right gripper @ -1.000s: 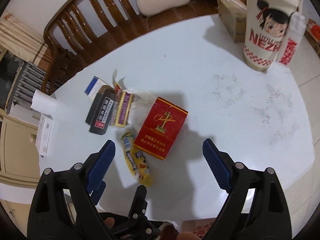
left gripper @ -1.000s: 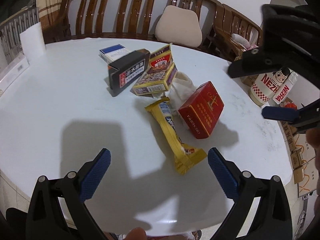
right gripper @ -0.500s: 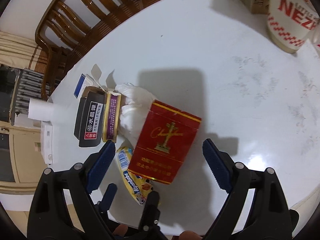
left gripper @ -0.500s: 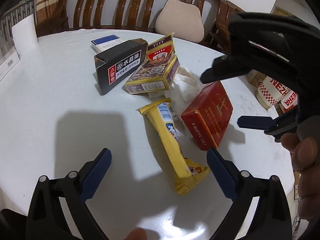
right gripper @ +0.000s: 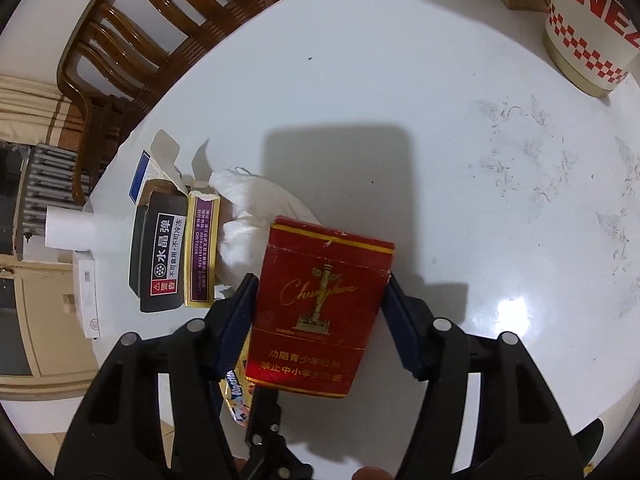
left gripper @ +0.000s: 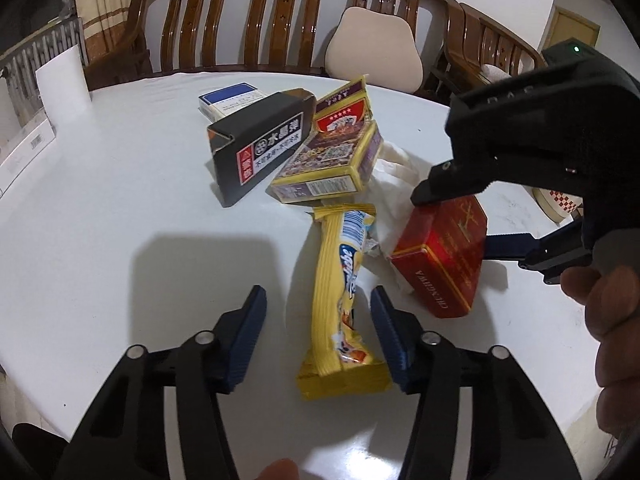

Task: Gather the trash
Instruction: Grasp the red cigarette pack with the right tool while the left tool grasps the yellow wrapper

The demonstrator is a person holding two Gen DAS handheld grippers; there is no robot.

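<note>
Left wrist view: looking down at the white table (left gripper: pixel 100 208). Left gripper (left gripper: pixel 316 332) closing around the yellow wrapper (left gripper: pixel 344 304), right pad touching the wrapper's edge, left pad still apart from it with bare table between. Lying just beside the wrapper on the right, a red pack (left gripper: pixel 444 264), with the right gripper (left gripper: pixel 452 220) coming down around it. Resting behind, a black box (left gripper: pixel 260 148), a purple and gold box (left gripper: pixel 332 164), a blue and white pack (left gripper: pixel 228 102) and a crumpled white tissue (left gripper: pixel 396 168).

Right wrist view: closing the right gripper (right gripper: pixel 320 320) on the red pack (right gripper: pixel 320 304), both blue pads (right gripper: pixel 400 328) standing against its long sides. Peeking out under the left pad, the yellow wrapper (right gripper: pixel 236 392). Standing well apart at the table's far right edge, a big paper cup (right gripper: pixel 588 32).
</note>
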